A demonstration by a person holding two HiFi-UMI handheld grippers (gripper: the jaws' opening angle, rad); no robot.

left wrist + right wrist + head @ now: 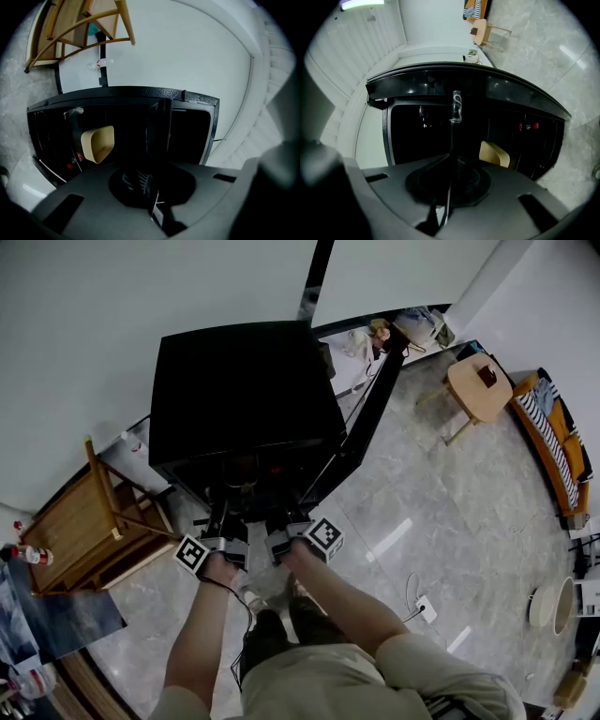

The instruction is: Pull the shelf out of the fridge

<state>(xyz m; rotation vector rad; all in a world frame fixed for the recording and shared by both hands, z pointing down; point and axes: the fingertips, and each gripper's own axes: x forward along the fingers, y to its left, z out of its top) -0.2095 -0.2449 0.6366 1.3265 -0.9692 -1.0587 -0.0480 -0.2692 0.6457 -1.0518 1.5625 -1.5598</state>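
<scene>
Bottle (28, 555) at far left has a red label, print too small to read. Shelf (453, 140) is a thin dark sheet seen edge-on, with a glint at its far end. It runs from your jaws back into the open black fridge (244, 390), still mostly inside. Your right gripper (281, 521) is clamped tight on its front edge. Your left gripper (221, 521) is closed the same way on a thin pale-edged sheet, the same shelf as far as I can tell. Beige tub (98, 143) sits inside the fridge below shelf level, contents not visible. Small red bits (527, 125) lie deeper in, too small to identify.
</scene>
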